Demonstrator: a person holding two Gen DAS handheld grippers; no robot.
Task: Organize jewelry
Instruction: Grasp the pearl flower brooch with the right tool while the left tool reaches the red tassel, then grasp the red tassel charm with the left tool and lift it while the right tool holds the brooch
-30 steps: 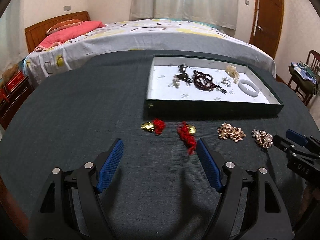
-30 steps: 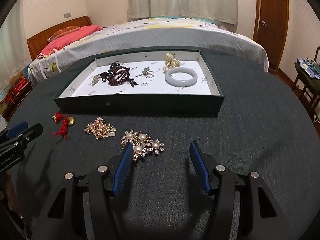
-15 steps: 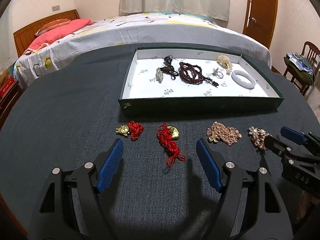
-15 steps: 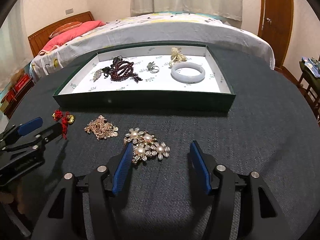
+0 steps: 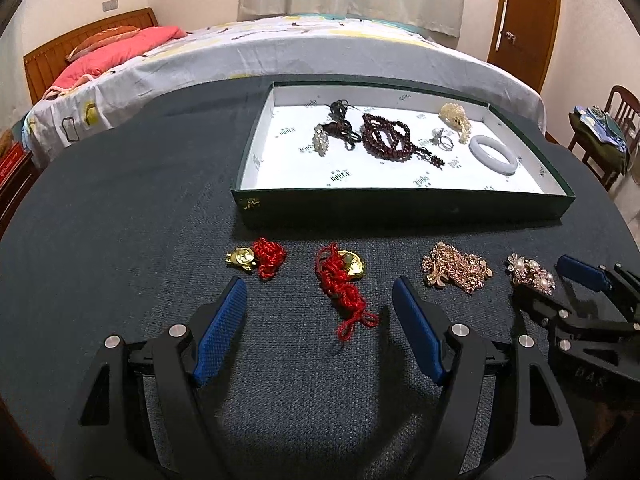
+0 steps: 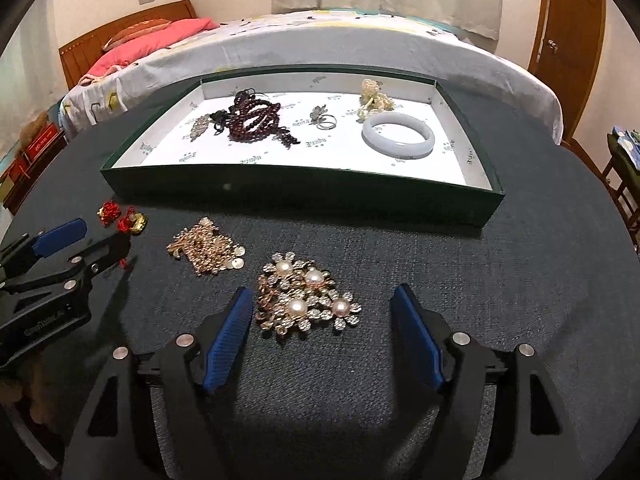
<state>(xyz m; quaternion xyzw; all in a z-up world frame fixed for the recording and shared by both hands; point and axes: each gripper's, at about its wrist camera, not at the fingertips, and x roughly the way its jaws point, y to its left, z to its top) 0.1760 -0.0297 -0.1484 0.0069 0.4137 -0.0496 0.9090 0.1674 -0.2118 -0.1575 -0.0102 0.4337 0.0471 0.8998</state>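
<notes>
Both hand-held grippers nearer, knotted red cord (image 5: pixel 340 292), pearl brooch (image 6: pixel 306 300)

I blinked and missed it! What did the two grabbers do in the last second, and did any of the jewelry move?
Both grabbers came closer to the jewelry. The left gripper now lines up with the red cord charm, and the right gripper with the pearl flower brooch. Both stayed open and picked up nothing. The pieces on the table and in the green tray stayed where they were.
</notes>
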